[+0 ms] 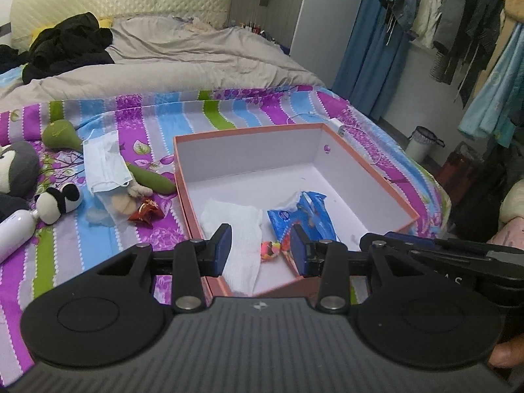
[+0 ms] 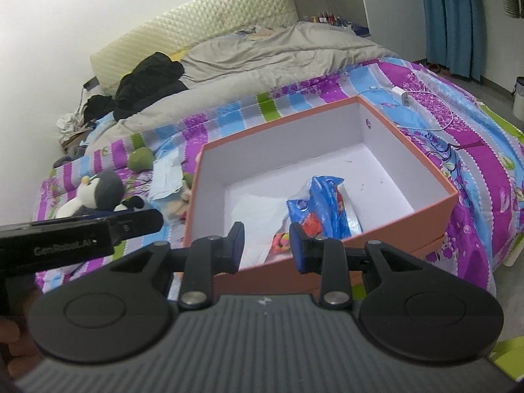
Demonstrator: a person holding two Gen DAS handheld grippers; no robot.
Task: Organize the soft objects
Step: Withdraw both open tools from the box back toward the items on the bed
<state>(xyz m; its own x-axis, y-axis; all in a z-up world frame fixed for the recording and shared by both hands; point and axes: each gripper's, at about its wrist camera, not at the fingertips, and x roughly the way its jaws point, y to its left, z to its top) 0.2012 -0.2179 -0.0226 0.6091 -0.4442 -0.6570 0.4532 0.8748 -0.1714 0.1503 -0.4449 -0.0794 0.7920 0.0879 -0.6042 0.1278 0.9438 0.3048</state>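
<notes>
Two hand-held grippers hover at the near edge of an orange box (image 1: 366, 177) on the bed (image 1: 229, 111). My left hand-held gripper (image 1: 260, 250) and right hand-held gripper (image 2: 267, 245) are both released, holding nothing. Inside the box lie a white tissue (image 1: 235, 226), a blue wipes packet (image 1: 304, 216) and a small pink sweet (image 1: 270, 249). Soft toys wait outside at nine o'clock: a panda plush (image 1: 55, 204), a green pear plush (image 1: 60, 134) and a face mask (image 1: 104, 163). I judge them light and squashy; pinch the panda's round body. The beige toy under the mask is hard to make out.
</notes>
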